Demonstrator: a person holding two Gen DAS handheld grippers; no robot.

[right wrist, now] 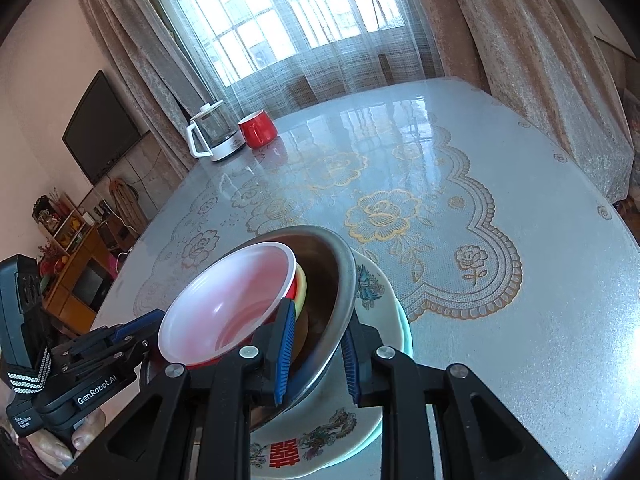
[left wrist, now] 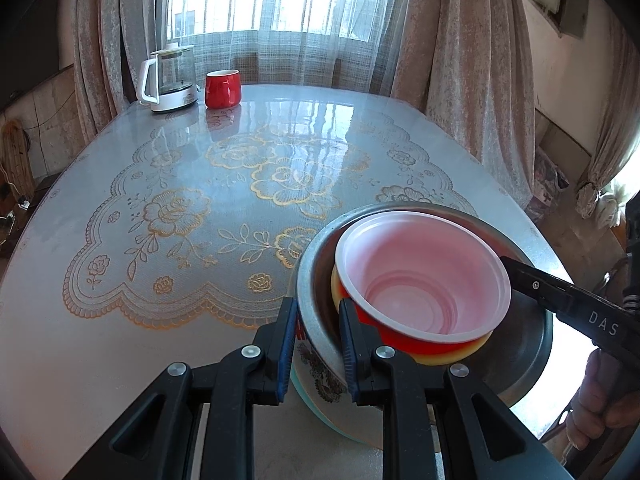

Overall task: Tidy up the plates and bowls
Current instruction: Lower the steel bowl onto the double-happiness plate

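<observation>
A steel bowl (left wrist: 309, 272) (right wrist: 340, 280) holds a yellow bowl (left wrist: 440, 357) (right wrist: 303, 284), and in that sits a red bowl with a white inside (left wrist: 420, 272) (right wrist: 232, 292). My left gripper (left wrist: 316, 344) is shut on the steel bowl's near rim, one finger outside and one inside. My right gripper (right wrist: 316, 356) is shut on the opposite rim in the same way. Each gripper shows in the other's view, the right gripper (left wrist: 510, 266) and the left gripper (right wrist: 154, 320). Below lies a flower-printed white plate (left wrist: 320, 384) (right wrist: 320, 436) on a teal plate (right wrist: 406, 332). I cannot tell whether the steel bowl touches the plate.
The stack is near the front edge of a glossy table (left wrist: 200, 200) with a gold rose cloth. At the far left corner stand a glass kettle (left wrist: 170, 80) (right wrist: 214, 132) and a red mug (left wrist: 222, 88) (right wrist: 258, 128). A person's hand (left wrist: 600, 392) holds the right gripper.
</observation>
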